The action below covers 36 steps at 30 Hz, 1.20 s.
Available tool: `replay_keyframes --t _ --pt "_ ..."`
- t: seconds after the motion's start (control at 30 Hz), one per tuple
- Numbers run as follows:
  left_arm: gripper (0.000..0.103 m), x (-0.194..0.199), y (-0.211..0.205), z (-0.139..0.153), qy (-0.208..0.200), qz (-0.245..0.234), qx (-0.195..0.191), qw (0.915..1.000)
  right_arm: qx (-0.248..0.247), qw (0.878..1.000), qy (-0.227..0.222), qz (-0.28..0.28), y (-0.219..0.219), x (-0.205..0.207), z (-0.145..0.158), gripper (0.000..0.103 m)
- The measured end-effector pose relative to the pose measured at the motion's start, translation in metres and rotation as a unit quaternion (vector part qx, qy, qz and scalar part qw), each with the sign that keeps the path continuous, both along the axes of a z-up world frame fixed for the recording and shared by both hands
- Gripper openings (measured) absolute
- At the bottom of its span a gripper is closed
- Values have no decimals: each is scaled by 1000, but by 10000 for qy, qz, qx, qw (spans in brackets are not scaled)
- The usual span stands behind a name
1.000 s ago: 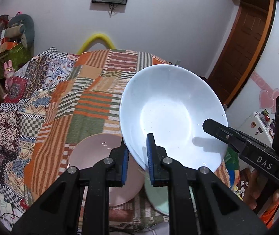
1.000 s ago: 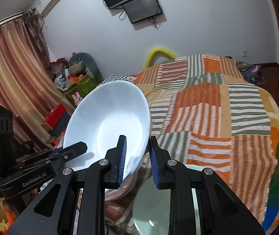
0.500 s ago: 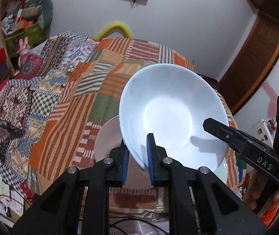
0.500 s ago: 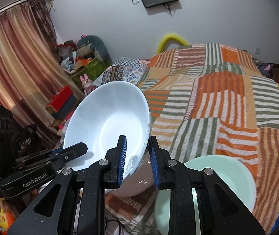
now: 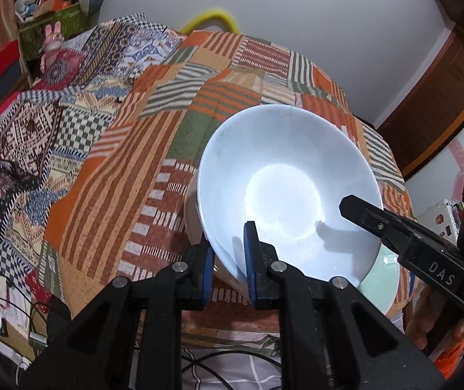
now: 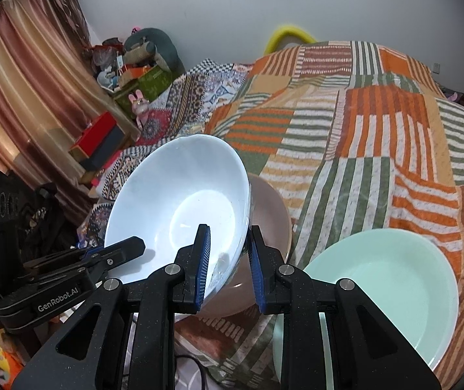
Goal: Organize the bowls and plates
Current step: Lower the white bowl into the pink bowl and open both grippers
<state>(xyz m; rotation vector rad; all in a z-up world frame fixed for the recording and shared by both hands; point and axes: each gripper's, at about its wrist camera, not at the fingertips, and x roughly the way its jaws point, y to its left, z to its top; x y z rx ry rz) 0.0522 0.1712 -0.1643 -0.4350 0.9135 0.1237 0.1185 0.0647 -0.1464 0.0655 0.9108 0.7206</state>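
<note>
Both grippers [image 5: 228, 261] [image 6: 228, 261] over half-hidden pink plate [image 6: 269, 214]

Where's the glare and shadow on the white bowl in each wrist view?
Left wrist: bright glare ring on the white bowl floor, right claw shadow beside it. Right wrist: softer sheen in the bowl's base, left claw shadow near the rim; both sharp, fisheye-bent edges.

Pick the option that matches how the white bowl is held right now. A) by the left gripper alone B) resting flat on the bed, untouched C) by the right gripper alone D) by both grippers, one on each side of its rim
D: the left gripper and the right gripper each straddle the white bowl rim, holding it tilted above the pink plate.
</note>
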Motion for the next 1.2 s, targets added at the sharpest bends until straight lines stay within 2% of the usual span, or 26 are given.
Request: replay_keyframes --t 0.33,0.7,1.03,1.2 --pt "15 6 4 -26 266 52 -114 9996 -177 9996 235 29 6 -1 -17 21" --pt "15 21 3 -36 395 15 -55 9992 -256 9989 384 -73 4 6 -27 21" --pt "15 28 7 -41 401 3 -23 9992 -244 9989 386 -75 4 11 -29 21" --pt "15 30 10 -44 378 89 -102 9992 -471 9987 179 -61 12 10 -29 23"
